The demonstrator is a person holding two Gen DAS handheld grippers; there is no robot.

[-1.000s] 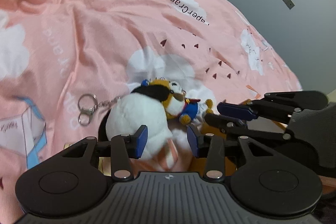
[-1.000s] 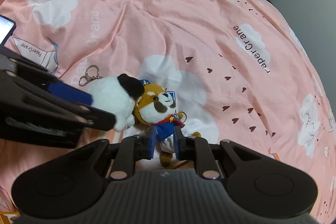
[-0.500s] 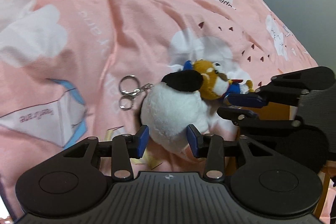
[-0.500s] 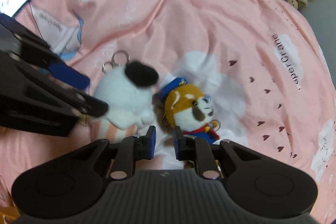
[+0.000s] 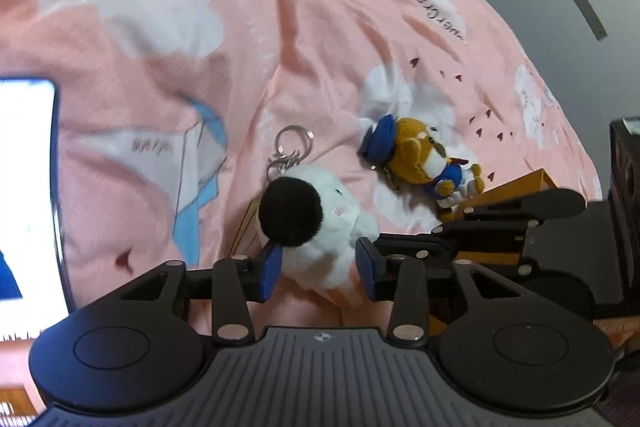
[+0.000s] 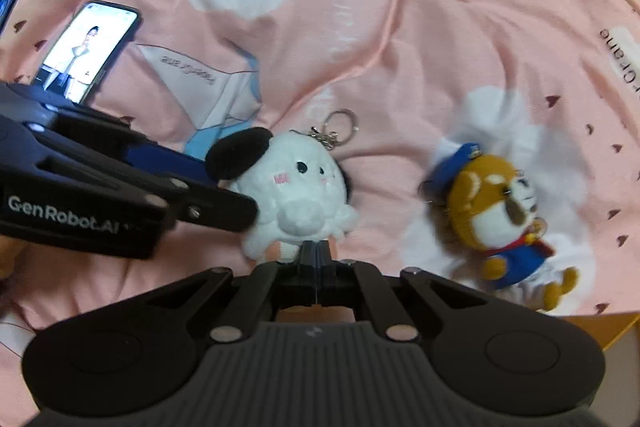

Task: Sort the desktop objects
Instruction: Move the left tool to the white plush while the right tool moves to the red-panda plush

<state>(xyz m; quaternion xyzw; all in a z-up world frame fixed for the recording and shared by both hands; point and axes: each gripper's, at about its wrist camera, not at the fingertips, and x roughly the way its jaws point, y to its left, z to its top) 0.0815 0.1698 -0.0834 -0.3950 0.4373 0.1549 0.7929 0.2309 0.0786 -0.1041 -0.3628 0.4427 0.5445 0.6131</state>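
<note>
White plush keychain [image 5: 320, 227]: laid on pink bedspread [image 5: 280, 47], flanked by parted fingers of left tool [image 5: 318, 265]. Right tool [image 6: 319, 255]: fully closed, nothing gripped. Brown plush [image 6: 496, 215]: set apart, right.

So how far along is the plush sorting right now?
Nothing looks sorted yet. In hand: the left gripper is open around the white plush, which lies on the pink duvet. The right gripper is shut and empty. Left: the brown plush lies apart, untouched; the phone lies further off.
</note>
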